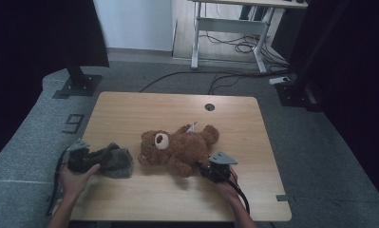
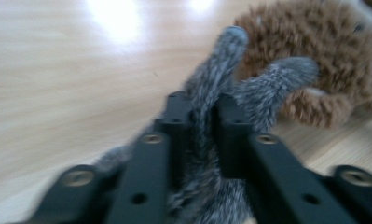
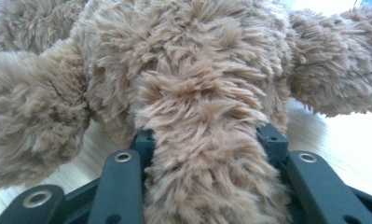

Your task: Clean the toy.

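A brown teddy bear (image 1: 177,147) lies on its back in the middle of the wooden table (image 1: 130,109). My right gripper (image 1: 203,168) is at its near side, shut on one furry limb (image 3: 207,177) that fills the space between the jaws; the bear's body (image 3: 174,56) bulks just beyond. Left of the bear lies a grey plush toy (image 1: 118,161). My left gripper (image 1: 99,159) is on it, the jaws pinching a strip of grey fur (image 2: 221,60). In the left gripper view, which is blurred, the brown bear (image 2: 323,51) lies just behind the grey fur.
A round cable hole (image 1: 209,107) sits near the table's far edge. On the floor behind stand a black post with its base (image 1: 78,80) at the left, a white desk frame (image 1: 230,28) with loose cables, and dark curtains at both sides.
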